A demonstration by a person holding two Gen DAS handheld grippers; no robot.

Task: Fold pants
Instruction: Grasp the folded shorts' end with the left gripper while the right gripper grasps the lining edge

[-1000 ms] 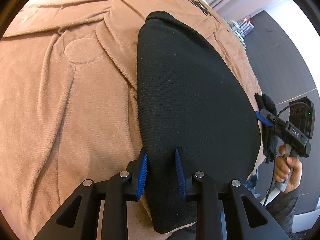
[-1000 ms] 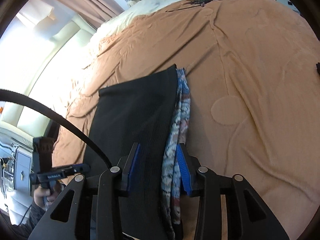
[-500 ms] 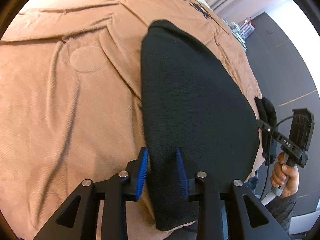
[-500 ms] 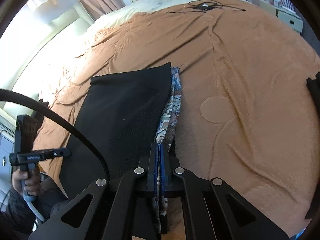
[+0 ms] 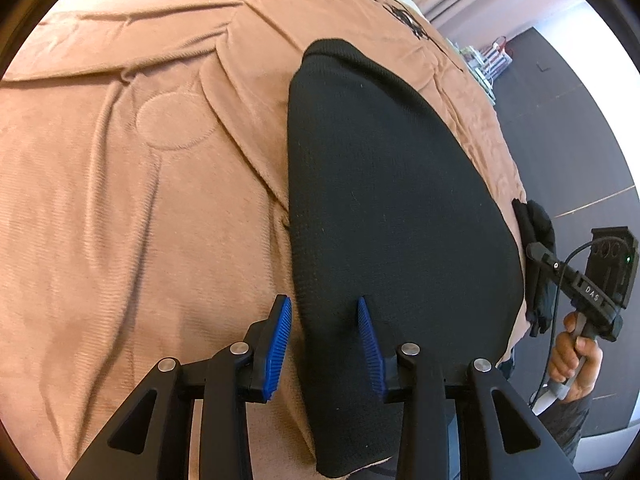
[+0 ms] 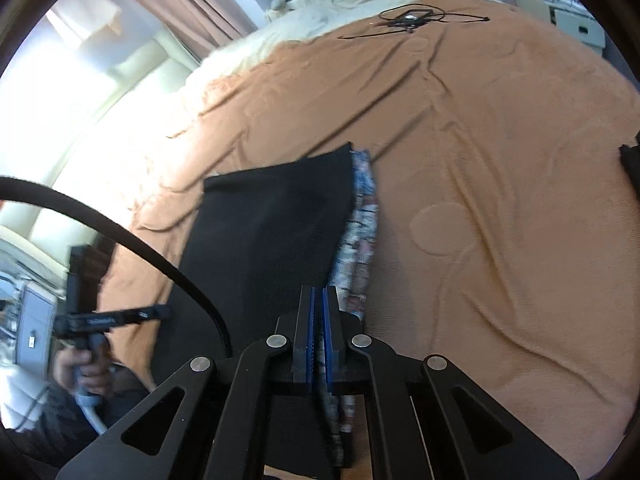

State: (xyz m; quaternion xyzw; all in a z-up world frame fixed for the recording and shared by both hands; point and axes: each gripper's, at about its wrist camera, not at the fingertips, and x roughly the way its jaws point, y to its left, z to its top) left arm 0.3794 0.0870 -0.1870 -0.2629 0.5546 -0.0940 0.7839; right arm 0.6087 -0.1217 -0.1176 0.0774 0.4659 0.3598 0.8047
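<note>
The black pants (image 5: 392,208) lie flat on the brown bedspread (image 5: 120,208), already folded into one long slab. Their long axis runs away from both grippers toward the far end of the bed, and the near end hangs at the bed's edge, right under the two tools. Along the slab's right-hand edge, as the right wrist view shows it, a strip of blue patterned fabric (image 6: 362,236) peeks out from beneath the black layer; whether it is the pants' lining or a separate cloth cannot be told.

The right gripper (image 6: 319,336) sits on that near right edge with its blue pads together, clamped on the cloth where the black edge meets the patterned strip. The left gripper (image 5: 325,344) straddles the near left edge: its pads stand apart, having just been opening, with the black fabric between them and neither pad visibly pressing on it. Both tools are thus at the same short end, one per corner, so the coming fold most likely runs along the long axis, away from the person. The right side looks ready; the left seems to need a fresh bite first.

Counted: one pair of pants, one patterned strip, two grippers, two hands (image 5: 576,364) on their handles. Farther off lie one tangle of black cable (image 6: 412,18) and one small dark item (image 6: 632,160) at the right margin.
</note>
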